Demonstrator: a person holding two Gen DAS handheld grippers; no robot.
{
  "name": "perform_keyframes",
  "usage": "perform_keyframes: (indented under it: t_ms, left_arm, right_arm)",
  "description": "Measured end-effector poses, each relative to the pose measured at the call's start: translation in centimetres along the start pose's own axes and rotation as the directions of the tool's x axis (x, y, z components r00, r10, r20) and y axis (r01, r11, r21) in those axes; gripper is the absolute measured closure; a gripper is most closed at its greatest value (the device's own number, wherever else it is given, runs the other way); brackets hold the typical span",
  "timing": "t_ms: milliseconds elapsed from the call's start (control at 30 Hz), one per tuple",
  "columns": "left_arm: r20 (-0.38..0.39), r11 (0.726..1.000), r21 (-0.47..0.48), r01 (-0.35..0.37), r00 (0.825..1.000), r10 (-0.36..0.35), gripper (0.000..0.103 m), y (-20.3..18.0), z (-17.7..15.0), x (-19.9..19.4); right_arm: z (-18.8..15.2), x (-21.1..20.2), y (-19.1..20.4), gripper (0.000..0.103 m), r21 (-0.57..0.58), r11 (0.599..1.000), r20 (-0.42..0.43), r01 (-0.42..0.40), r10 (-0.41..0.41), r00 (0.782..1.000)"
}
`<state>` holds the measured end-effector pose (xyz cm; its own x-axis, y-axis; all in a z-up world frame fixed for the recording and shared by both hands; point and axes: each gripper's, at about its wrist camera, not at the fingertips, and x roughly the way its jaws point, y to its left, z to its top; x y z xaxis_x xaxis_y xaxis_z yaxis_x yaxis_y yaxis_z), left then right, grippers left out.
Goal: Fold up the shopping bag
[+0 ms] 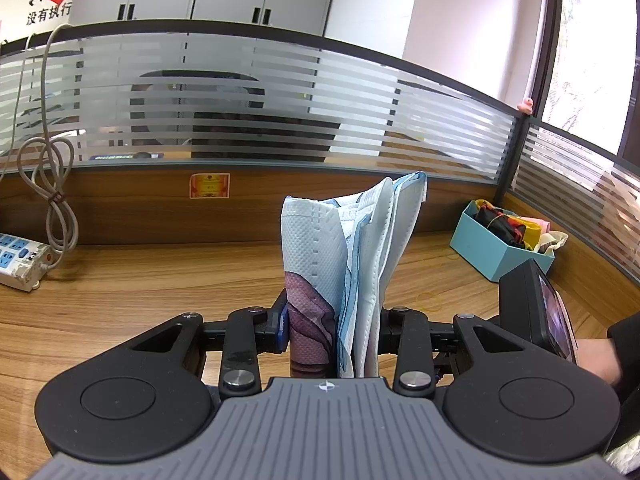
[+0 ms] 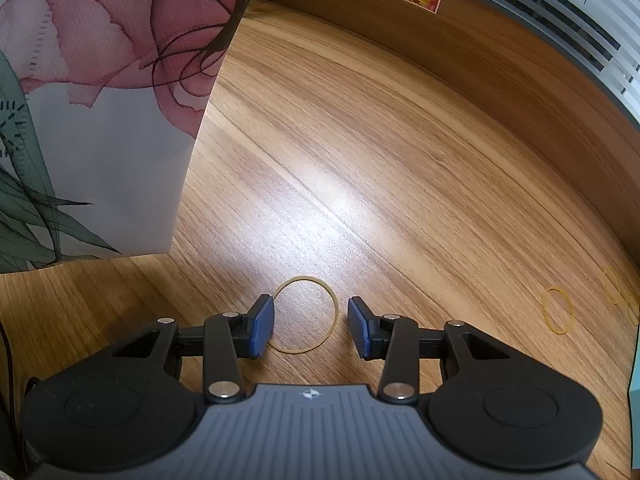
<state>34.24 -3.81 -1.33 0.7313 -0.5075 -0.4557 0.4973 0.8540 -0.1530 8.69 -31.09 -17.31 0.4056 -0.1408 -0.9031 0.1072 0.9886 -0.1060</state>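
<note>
Left gripper [image 1: 334,334] clenched the folded shopping bag [image 1: 344,256]; only the right view showed the right gripper [image 2: 311,326] released over one of four rubber bands [image 2: 304,314] on the bench [image 2: 400,200].

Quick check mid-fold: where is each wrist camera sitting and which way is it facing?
Left wrist: on the left hand-held gripper, facing across the desk at the partition; shut on the folded shopping bag; a hand shows right.
Right wrist: on the right hand-held gripper, facing steeply down, open over a rubber band.
Shared: bag, red sticker, desk.
</note>
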Motion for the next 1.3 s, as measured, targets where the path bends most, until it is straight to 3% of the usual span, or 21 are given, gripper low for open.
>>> perform_keyframes:
  t_ms: [467,1167,1300]
  left_arm:
    - [0.002,1.0,-0.002,-0.004,1.0,0.004,0.065,0.0,0.0,0.0]
    - [0.003,1.0,0.002,-0.002,1.0,0.002,0.065,-0.1,-0.1,-0.1]
    - [0.003,1.0,0.002,-0.001,1.0,0.001,0.065,-0.1,-0.1,0.0]
  right_arm:
    - [0.8,-0.3,2.0,0.055,-0.036,0.999,0.012,-0.002,0.002,1.0]
    - [1.6,1.2,-0.2,0.053,0.014,1.0,0.009,0.005,-0.005,1.0]
    - [1.4,2.0,-0.4,0.062,0.008,1.0,0.01,0.0,0.0,1.0]
